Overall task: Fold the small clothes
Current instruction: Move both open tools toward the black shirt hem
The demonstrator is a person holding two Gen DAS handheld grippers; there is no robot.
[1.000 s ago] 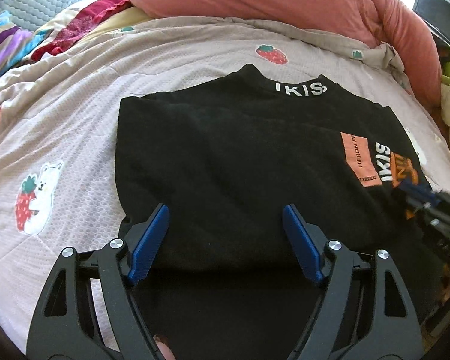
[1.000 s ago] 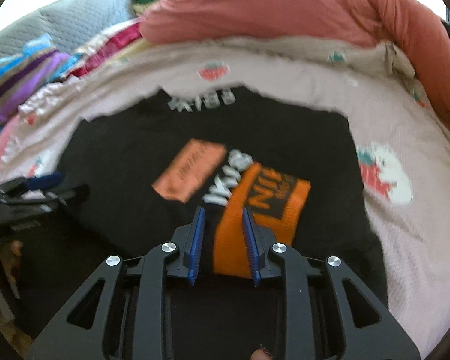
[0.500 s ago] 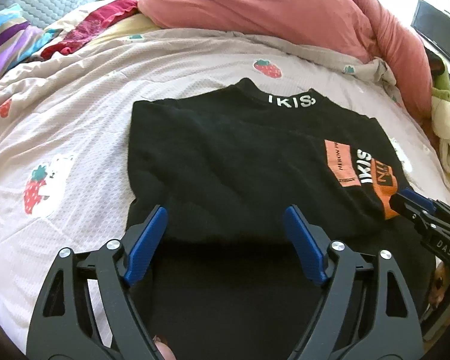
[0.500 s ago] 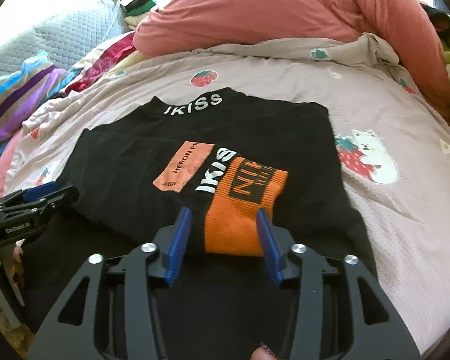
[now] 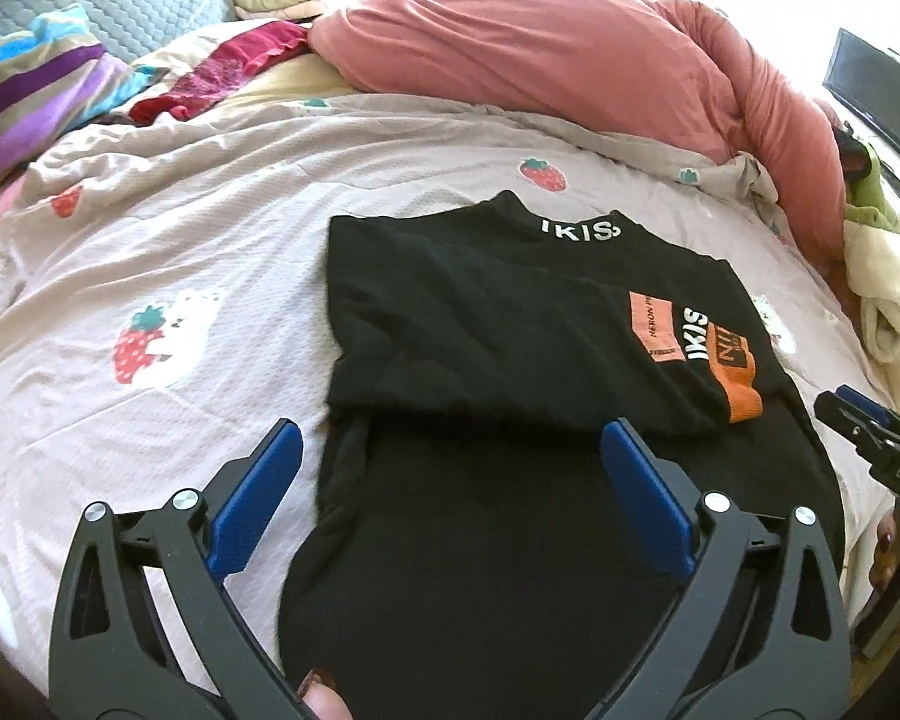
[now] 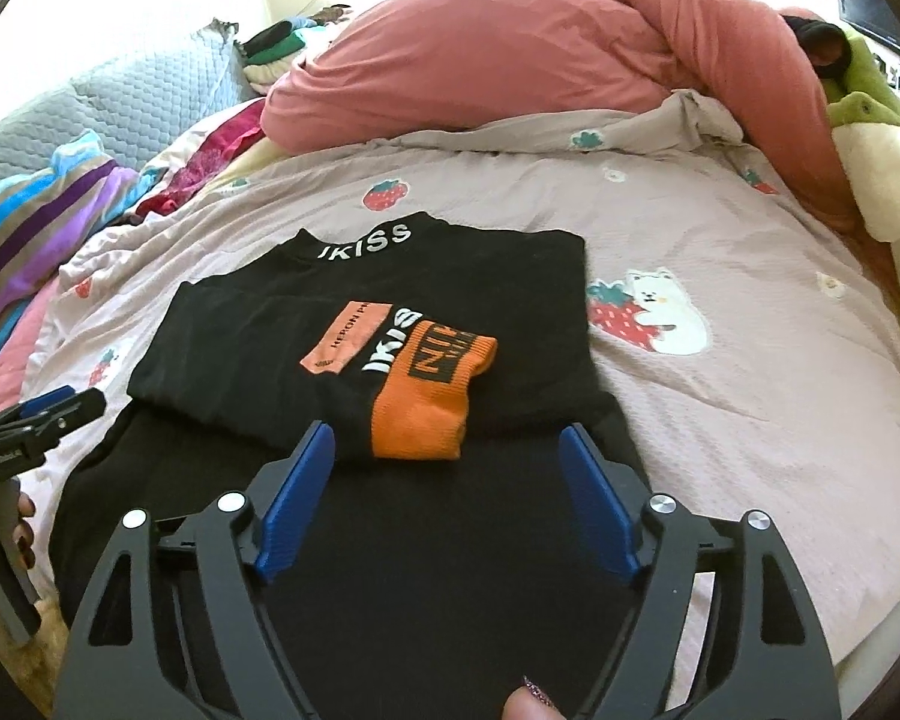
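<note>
Through my left wrist camera, my left tool [image 5: 447,498] stands wide, its blue-padded fingers [image 5: 257,498] holding nothing and hanging over the near, lower part of the black knit sweater with the white-lettered collar [image 5: 510,324]. The sweater lies flat on the pale pink quilted bedspread printed with strawberries and white bears [image 5: 180,252], collar at the far end, both sleeves folded in across the chest, the orange ribbed cuff [image 5: 743,402] resting on the right side of the body. My right tool [image 5: 870,438] shows at the right edge, just beside the sweater's hem side. Behind the sweater a bulky salmon-pink duvet [image 5: 540,60] is heaped along the head of the bed, with a striped purple and blue cloth [image 5: 30,90] at the far left. Through my right wrist camera, the right tool [image 6: 447,501] is likewise spread wide and empty, poised above the sweater [image 6: 510,276] just short of the orange cuff [image 6: 426,408], which lies between the lines of the two fingers. The left tool [image 6: 48,414] appears at the left edge, near the sweater's left side.
</note>
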